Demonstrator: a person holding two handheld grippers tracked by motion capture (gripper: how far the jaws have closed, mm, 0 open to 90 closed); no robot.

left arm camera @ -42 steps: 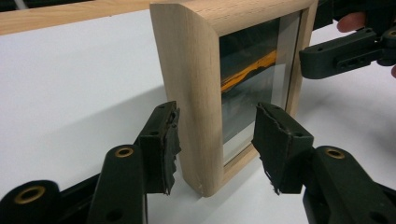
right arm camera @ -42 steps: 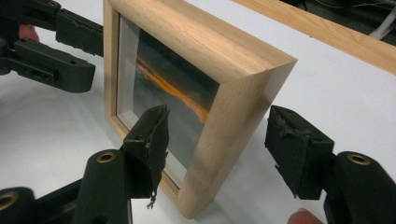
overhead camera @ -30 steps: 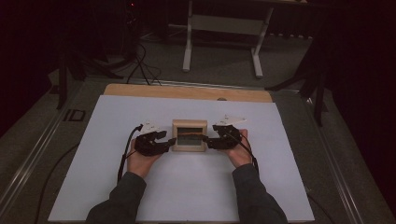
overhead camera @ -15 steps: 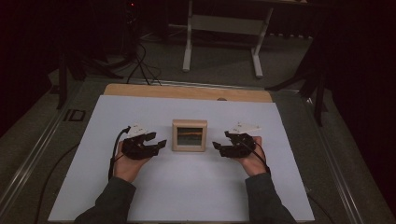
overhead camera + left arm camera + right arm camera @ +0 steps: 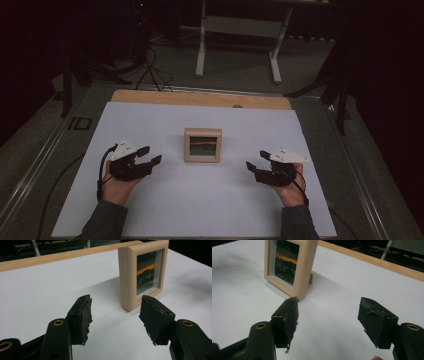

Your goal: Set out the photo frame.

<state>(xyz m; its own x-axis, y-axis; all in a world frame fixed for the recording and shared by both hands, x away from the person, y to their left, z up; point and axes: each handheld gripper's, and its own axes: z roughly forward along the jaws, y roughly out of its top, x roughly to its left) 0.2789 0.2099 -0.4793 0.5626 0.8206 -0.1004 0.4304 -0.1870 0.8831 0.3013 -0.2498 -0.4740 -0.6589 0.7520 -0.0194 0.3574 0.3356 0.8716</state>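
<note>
A small wooden picture frame stands upright in the middle of the white table sheet, its dark picture with an orange streak facing the person. From the left gripper view the frame is ahead and to the right; from the right gripper view the frame is ahead and to the left, with a small prop behind it. My left gripper rests open left of the frame, with bare sheet between them. My right gripper rests open right of the frame, also apart from it. Both hold nothing.
A wooden strip runs along the far edge of the white sheet. Beyond the table stands a white metal stand, with cables on the dark floor. Metal rails border the table sides.
A second ago both grippers were at the frame's two sides. They have since drawn outward and back toward the person, left one leftward and right one rightward. The frame stays put.
</note>
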